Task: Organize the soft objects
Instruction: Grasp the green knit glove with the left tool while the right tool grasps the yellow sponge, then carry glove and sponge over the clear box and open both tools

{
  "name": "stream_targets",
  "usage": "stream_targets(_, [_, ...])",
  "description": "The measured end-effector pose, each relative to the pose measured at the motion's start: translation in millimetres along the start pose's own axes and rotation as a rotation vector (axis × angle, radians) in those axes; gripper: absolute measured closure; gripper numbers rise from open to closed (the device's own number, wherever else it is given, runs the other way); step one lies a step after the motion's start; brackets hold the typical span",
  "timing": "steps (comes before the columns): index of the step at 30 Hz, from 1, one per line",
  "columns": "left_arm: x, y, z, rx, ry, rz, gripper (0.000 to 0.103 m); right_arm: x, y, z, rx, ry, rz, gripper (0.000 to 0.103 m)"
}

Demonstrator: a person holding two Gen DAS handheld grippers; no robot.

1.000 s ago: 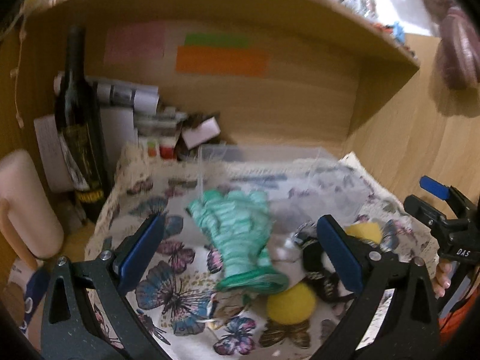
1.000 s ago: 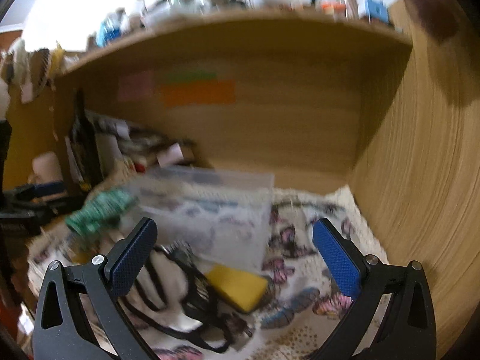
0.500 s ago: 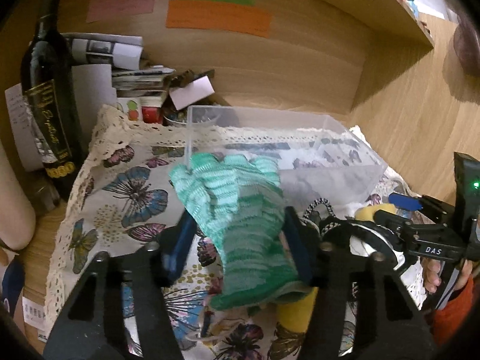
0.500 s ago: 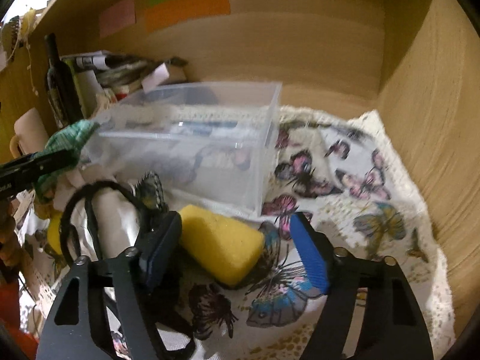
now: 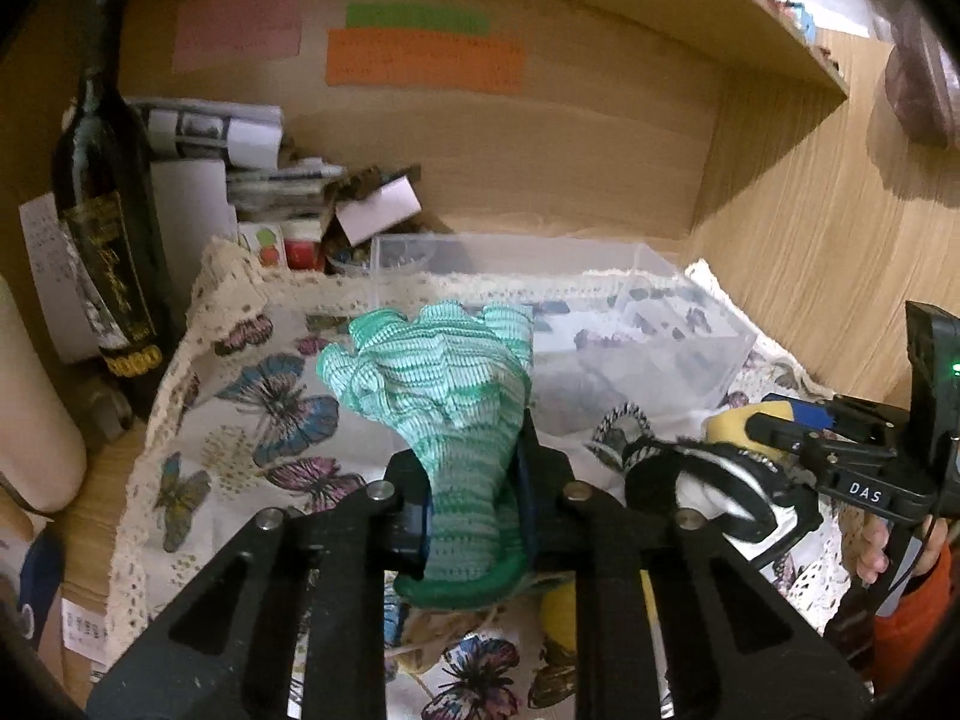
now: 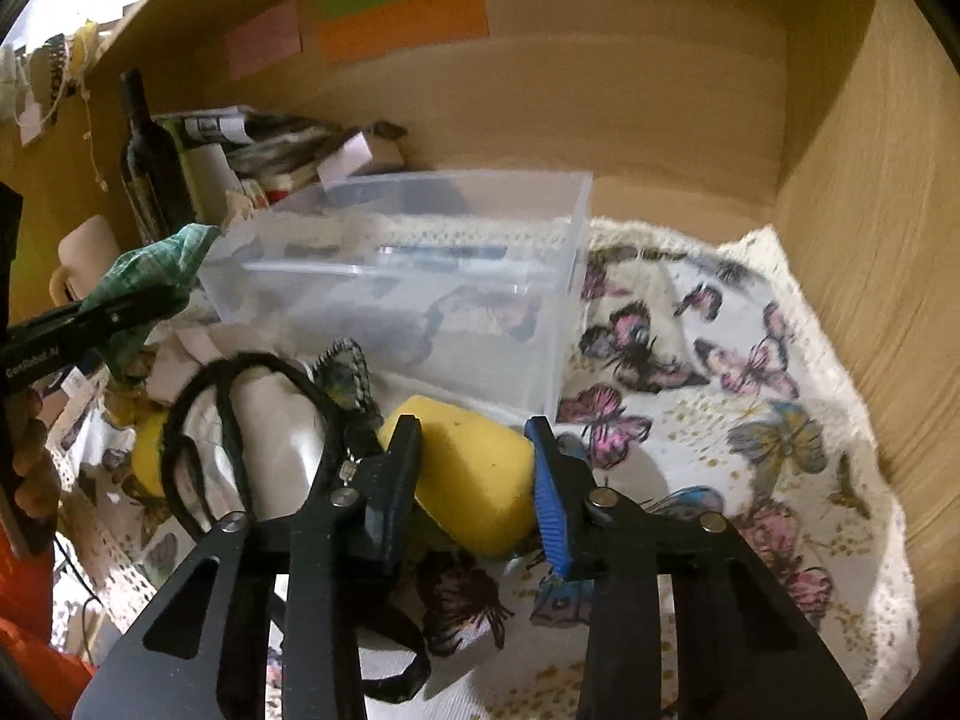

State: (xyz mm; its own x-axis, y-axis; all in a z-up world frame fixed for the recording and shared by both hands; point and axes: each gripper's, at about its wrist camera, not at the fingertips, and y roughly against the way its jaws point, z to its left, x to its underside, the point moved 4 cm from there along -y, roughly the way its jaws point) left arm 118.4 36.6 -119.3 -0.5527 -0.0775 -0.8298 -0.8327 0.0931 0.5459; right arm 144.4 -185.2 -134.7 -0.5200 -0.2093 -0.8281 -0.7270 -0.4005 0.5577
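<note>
Jaws on your left gripper [image 5: 471,501] are pinched tight on the green knit glove [image 5: 447,396], its fingers fanning toward 12 o'clock, clear bin [image 5: 690,354] off at 1. Over on the right wrist view, your right gripper [image 6: 474,474] squeezes the yellow sponge [image 6: 474,474] on the butterfly cloth [image 6: 750,420], bin [image 6: 420,300] just beyond at 12.

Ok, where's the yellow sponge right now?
In the right wrist view the yellow sponge sits low in the centre, squeezed between the right gripper's fingers, just in front of the clear plastic bin on the butterfly cloth.
</note>
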Motion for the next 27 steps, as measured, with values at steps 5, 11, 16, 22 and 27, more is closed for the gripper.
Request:
stream_targets(5, [-16.1, 18.7, -1.9, 0.004, -0.003, -0.060, 0.083, -17.5, 19.7, -1.9, 0.005, -0.012, -0.088, 0.081])
stream_targets(11, [-40.2, 33.1, -4.9, 0.000, -0.016, -0.121, 0.083, -26.3, 31.3, -1.6, 0.026, 0.007, -0.135, 0.082])
stream_targets(16, [-62.0, 33.4, -6.7, -0.002, -0.037, -0.143, 0.083, -45.2, 43.9, -4.7, 0.022, -0.001, -0.195, 0.082])
stream_targets(22, [-84.0, 13.8, -4.1, 0.047, -0.022, -0.099, 0.083, -77.7, 43.3, -4.0, 0.023, 0.014, -0.247, 0.082])
stream_targets(27, [-94.6, -14.4, 1.3, 0.063, 0.000, -0.027, 0.083, -100.2, 25.8, 0.9, 0.029, 0.043, -0.241, 0.082])
